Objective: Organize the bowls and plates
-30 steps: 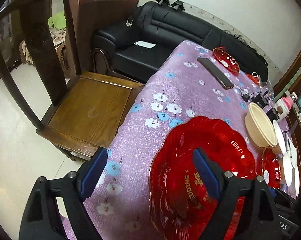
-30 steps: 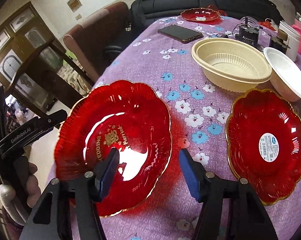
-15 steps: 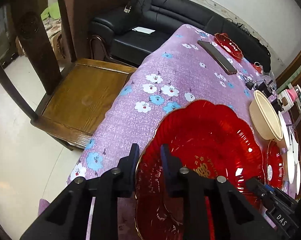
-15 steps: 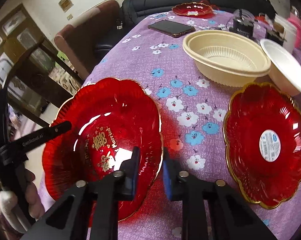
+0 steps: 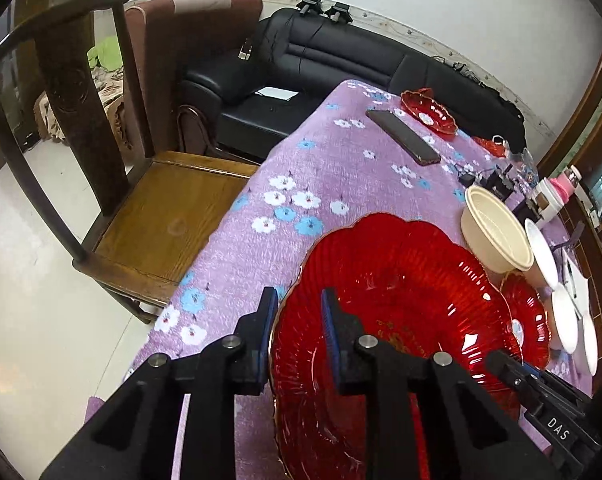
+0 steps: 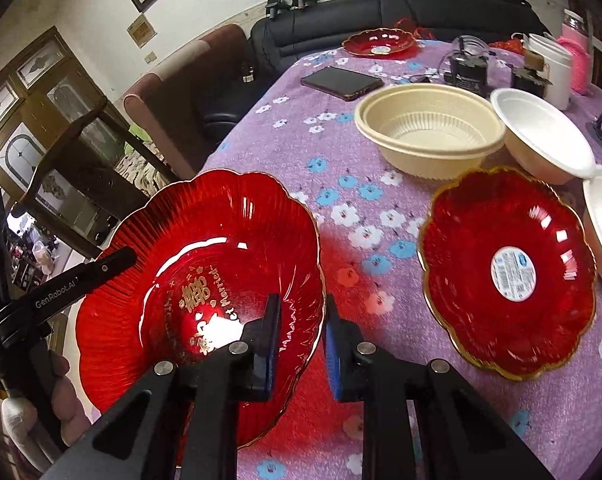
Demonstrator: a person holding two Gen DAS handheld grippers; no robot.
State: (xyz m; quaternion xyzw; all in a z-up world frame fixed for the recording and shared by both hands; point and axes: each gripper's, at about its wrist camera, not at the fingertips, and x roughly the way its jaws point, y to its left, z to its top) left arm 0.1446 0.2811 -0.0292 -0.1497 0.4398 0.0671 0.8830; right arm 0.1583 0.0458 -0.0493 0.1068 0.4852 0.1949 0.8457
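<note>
Desk [image 6: 285, 148] w/ fuzzy purple cloth, white & blue flower print; black leather sofa [image 5: 341, 60] behind it, wooden chair [image 5: 153, 216] w/ flat seat at its side, pale tile floor. Big red plate [image 6: 205, 256]: glossy see-thru plastic, ribbed, scalloped gold rim, gold lettering in centre, sits at the desk's near corner. Left gripper [image 5: 299, 332] jaws narrow, clamped on its left rim; right gripper [image 6: 301, 344] jaws narrow, clamped on its right rim; both closed in just now. Smaller red plate [image 6: 509, 268], same style, round white sticker inside, lies flat to the right. Beige ribbed bowls [image 6: 429, 136], two nested, empty. White bowl [image 6: 541, 136] beside, smooth, tilted. Dark phone [image 6: 341, 82] lies flat further back.
</note>
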